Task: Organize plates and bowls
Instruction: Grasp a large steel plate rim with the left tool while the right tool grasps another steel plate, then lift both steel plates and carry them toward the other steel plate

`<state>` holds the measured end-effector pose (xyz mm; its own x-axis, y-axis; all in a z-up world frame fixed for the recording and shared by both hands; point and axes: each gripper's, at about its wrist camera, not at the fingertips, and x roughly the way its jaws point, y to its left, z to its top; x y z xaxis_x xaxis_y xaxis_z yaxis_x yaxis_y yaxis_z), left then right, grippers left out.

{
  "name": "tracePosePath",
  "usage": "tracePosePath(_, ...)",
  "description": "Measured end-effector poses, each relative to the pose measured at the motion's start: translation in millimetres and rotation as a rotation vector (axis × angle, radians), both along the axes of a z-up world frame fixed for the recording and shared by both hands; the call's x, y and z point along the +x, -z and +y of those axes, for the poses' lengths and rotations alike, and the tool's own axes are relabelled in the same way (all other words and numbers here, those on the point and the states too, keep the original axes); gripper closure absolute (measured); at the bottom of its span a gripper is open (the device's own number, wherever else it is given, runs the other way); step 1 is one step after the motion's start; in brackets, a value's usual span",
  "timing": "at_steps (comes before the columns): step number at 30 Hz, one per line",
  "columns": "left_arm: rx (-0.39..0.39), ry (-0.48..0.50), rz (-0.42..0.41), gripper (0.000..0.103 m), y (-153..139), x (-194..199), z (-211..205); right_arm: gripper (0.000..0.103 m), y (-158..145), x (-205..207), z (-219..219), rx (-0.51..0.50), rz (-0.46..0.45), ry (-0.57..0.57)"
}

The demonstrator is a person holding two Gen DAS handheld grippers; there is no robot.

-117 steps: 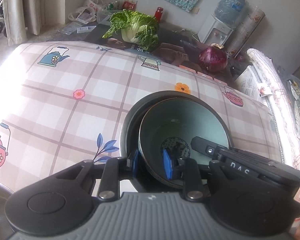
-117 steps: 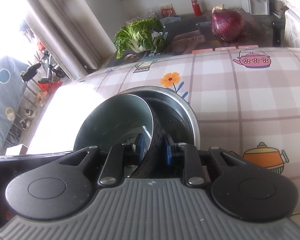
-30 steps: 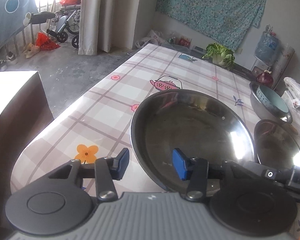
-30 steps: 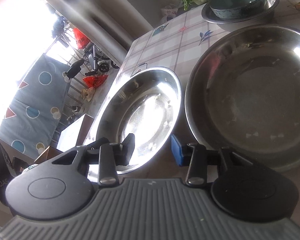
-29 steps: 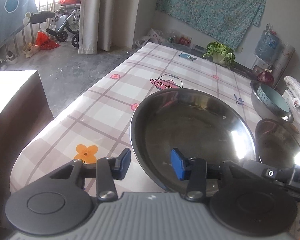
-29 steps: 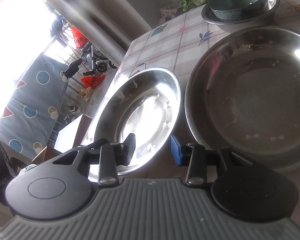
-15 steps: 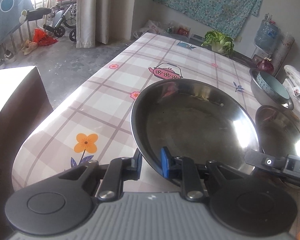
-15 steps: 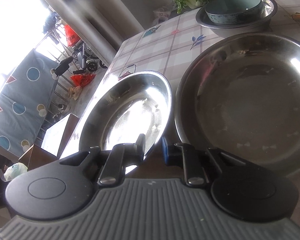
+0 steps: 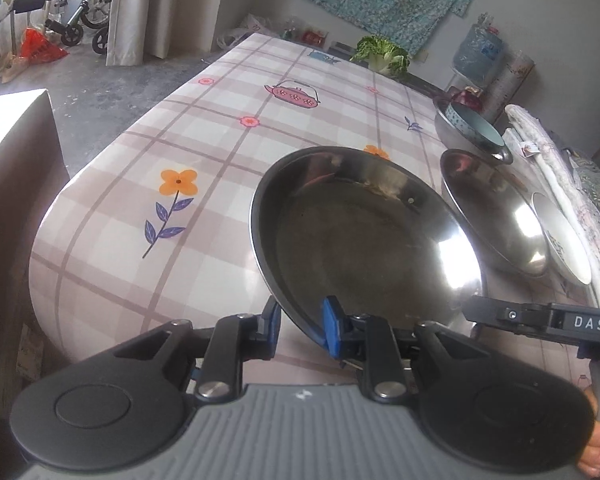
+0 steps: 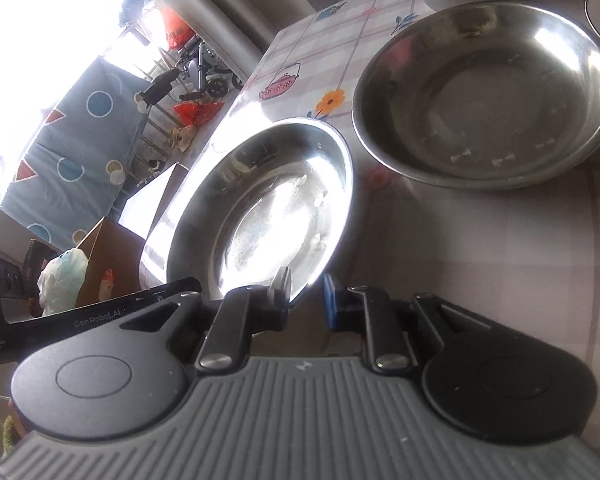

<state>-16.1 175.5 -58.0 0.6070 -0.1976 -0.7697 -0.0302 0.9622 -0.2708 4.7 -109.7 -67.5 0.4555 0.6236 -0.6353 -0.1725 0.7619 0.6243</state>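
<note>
Steel plate (image 9: pixel 364 236), wide and shallow, is raised at a tilt above the near end of the tabletop (image 9: pixel 220 152), which is covered by a checked cloth printed with teapots and flowers. Left gripper (image 9: pixel 298 322) has its blue pads clamped on the plate's near rim, one pad outside and one inside; the log shows the jaws easing slightly open, yet the rim remains pinched between them. Right gripper (image 10: pixel 306 300) grips the same plate (image 10: pixel 268 208) at another point of its near rim, fingers drawn together on the metal. A second, deeper steel dish (image 9: pixel 496 216) rests on the tabletop just beside the held plate, toward the right edge. Farther along that edge a blue bowl (image 9: pixel 476 130) sits nested inside a steel bowl (image 9: pixel 452 136). A white plate (image 9: pixel 564 240) lies at the right edge, beside the deeper dish. A cabbage (image 9: pixel 382 54) sits beyond the far edge.
</note>
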Motion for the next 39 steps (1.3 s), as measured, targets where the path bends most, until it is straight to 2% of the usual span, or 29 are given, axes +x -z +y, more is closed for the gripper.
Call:
tracePosePath(5,-0.028,-0.040,-0.078,0.053,-16.7,2.4,10.3,0.081,-11.7,0.1,-9.8,-0.022,-0.051,0.043)
tracePosePath(8,0.006,-0.053,-0.087,0.050,-17.8,17.3,9.8,0.073,-13.9,8.2,-14.9,-0.020,-0.059,0.069)
tracePosePath(16,0.031,-0.064,-0.032,0.053,6.4,60.5,3.7,0.070,-1.4,33.5,-11.4,-0.016,-0.035,0.097)
tracePosePath(19,0.023,-0.065,-0.013,0.063,12.4,67.1,2.0,0.070,1.3,39.2,-5.9,-0.017,-0.036,0.091)
tracePosePath(22,0.031,-0.067,-0.015,0.067,12.1,67.2,1.8,0.078,2.1,42.1,-3.5,0.000,-0.037,0.080)
tracePosePath(26,-0.014,-0.058,-0.005,0.070,11.7,60.6,8.9,0.078,0.0,40.7,-2.3,-0.009,-0.039,0.066)
tracePosePath(33,-0.097,0.023,-0.003,0.069,13.7,37.6,13.4,0.078,0.5,24.2,-14.2,-0.001,-0.017,0.023)
tracePosePath(36,-0.093,0.000,-0.031,0.069,14.3,32.2,12.4,0.077,1.0,19.5,-18.8,0.001,-0.024,0.027)
tracePosePath(39,-0.048,-0.023,-0.070,0.069,13.0,32.2,8.6,0.077,1.4,20.1,-18.8,-0.026,-0.045,0.042)
